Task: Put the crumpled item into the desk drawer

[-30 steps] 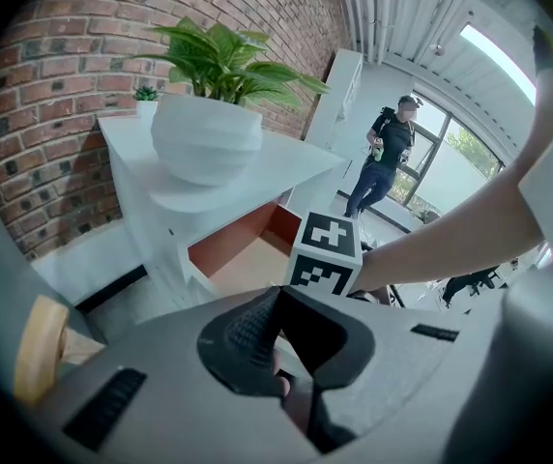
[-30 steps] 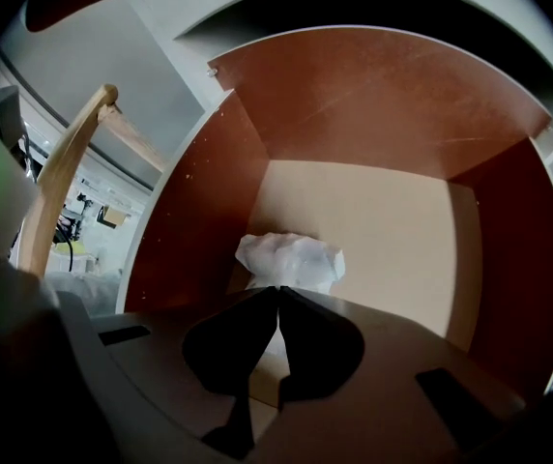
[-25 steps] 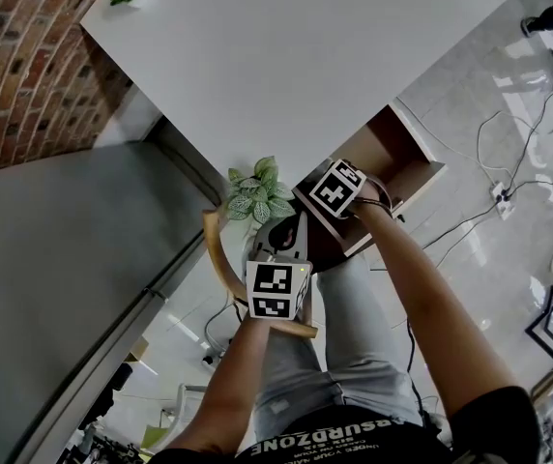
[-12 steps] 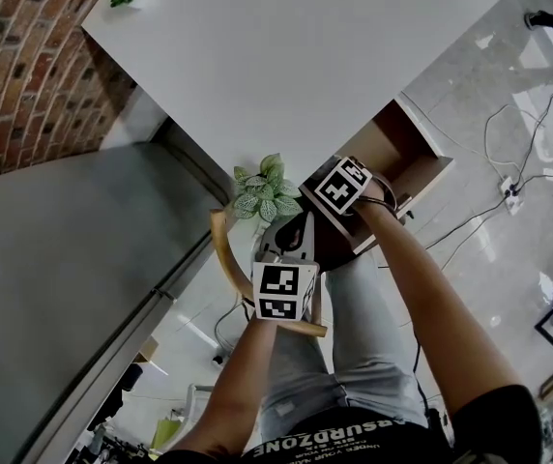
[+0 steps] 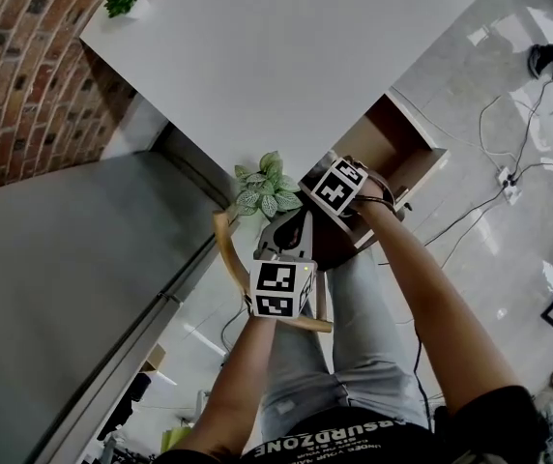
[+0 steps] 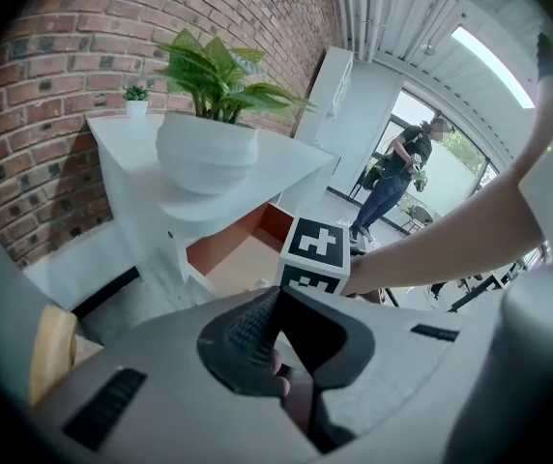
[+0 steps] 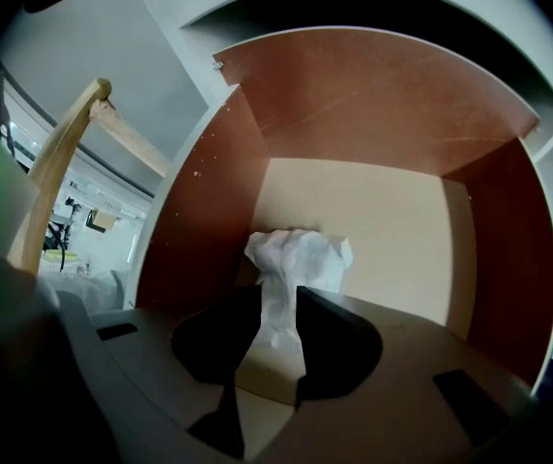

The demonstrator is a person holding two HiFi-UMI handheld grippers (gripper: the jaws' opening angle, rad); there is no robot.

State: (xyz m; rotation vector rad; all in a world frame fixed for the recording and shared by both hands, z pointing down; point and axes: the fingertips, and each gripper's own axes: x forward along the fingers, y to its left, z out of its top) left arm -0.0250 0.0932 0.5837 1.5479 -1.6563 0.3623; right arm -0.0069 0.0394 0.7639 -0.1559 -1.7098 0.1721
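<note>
Moved: right gripper (image 7: 278, 303) jaws were just being opened, pads seen apart
Left gripper (image 6: 277, 291): jaws were shut together, nothing was gripped
Crumpled paper (image 7: 298, 257): was seen between the parted right jaws, inside the drawer
Drawer (image 7: 397, 225): was pulled out, brown-walled, pale-floored
Desk (image 5: 305, 56): was white, a potted plant (image 5: 265, 189) at its edge

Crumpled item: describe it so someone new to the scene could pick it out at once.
Start at the white desk; its drawer is pulled open beneath the edge. Inside, against the pale floor, is the crumpled item, a creased white wad and the only thing between the reddish-brown walls.
</note>
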